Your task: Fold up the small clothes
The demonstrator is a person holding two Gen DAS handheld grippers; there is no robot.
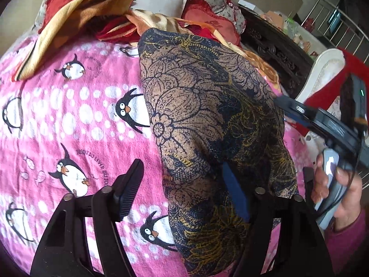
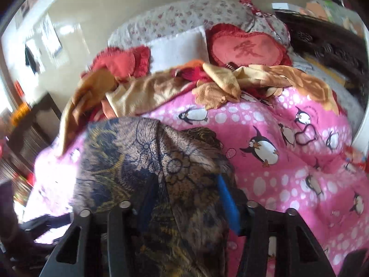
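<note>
Left wrist view: the left gripper (image 1: 182,189) has its jaws spread wide. One black finger stands free over the pink penguin blanket (image 1: 69,120) on the bed, while the blue-padded finger lies against the floral-print garment (image 1: 207,106), which drapes over it; nothing is pinched between the two. The garment hangs in a long, dark brown-and-yellow strip from near the heap of red and tan clothes (image 1: 92,11) toward the camera. At the right edge, the person's right hand (image 1: 334,189) grips the handle of the other tool.

Right wrist view: the right gripper (image 2: 184,198) is buried in the same floral-print garment, lifted above the blanket. Cloth bunches between the fingers and a blue pad shows beside it, so the jaws seem to pinch the fabric, though blur leaves this uncertain. Judging by the rumpled, undoubled cloth, folding has barely begun; flattening and every fold remain.
</note>
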